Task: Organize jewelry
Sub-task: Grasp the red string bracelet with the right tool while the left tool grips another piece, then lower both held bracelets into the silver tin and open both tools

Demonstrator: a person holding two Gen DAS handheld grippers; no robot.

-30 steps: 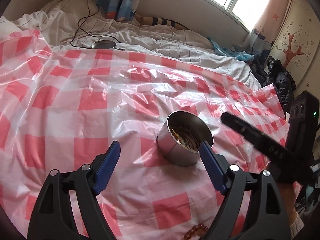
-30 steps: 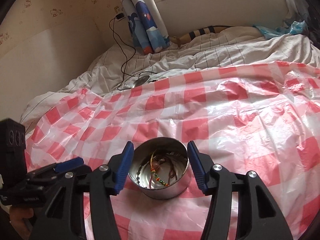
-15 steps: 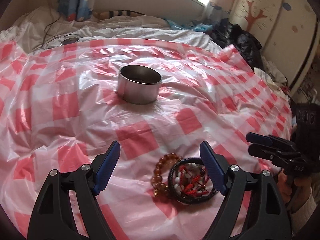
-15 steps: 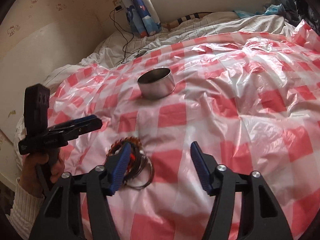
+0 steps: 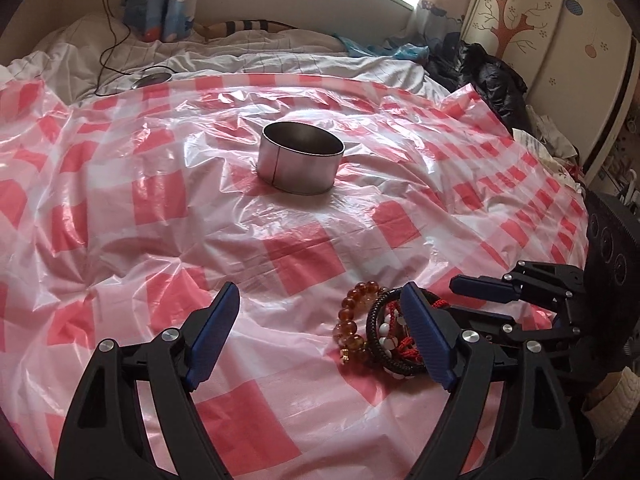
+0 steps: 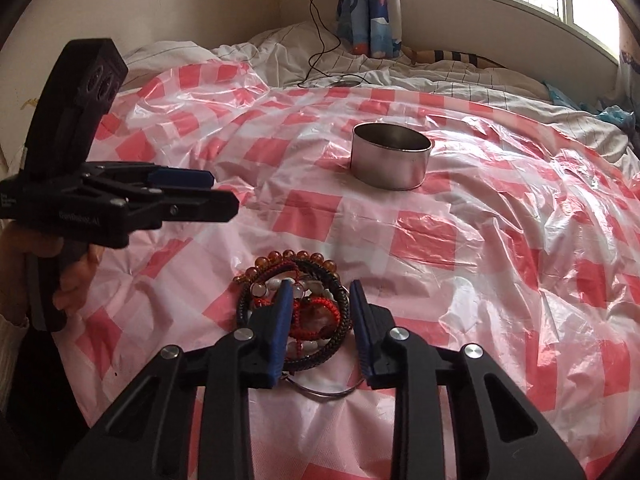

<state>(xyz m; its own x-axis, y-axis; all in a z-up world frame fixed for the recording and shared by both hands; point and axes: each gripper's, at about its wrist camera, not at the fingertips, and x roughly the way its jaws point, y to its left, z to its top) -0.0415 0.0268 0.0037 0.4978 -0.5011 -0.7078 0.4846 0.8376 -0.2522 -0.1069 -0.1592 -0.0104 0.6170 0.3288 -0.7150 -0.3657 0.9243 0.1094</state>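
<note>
**Lin:** Both tongs have pulled back from the tin (image 6: 391,156), which sat right between their tips a second ago; now it stands well off at twelve o'clock on the checked plastic sheet (image 5: 280,248) over the bed, and the pile of bracelets (image 6: 294,304) lies under the right tongs (image 6: 320,292).

**Aro:** How do the jaws stand?

**Lin:** The right ones have just been closing and straddle the pile, with the red cord bracelet (image 6: 316,316) and white beads between them; I can't see the pads pressing yet. The left tongs (image 5: 318,308) are wide open and empty, with the pile at their three o'clock, partly behind the right-hand pad.

**Aro:** How will the pile handle?

**Lin:** Light and floppy, I'd judge. The amber bead bracelet (image 5: 352,322) is strung and will sag and roll; its glossy beads may slip from a pad. The black braided band (image 5: 374,332) looks the stiffest and least slick, so its rim or the knotted red cord is the better hold. The loops overlap, so lifting one may drag others. A thin wire ring (image 6: 324,392) pokes out at six o'clock, easy to miss.

**Aro:** Any writing?

**Lin:** Faint lettering on the left tongs' body, too small to read. Nothing on the tin.
</note>
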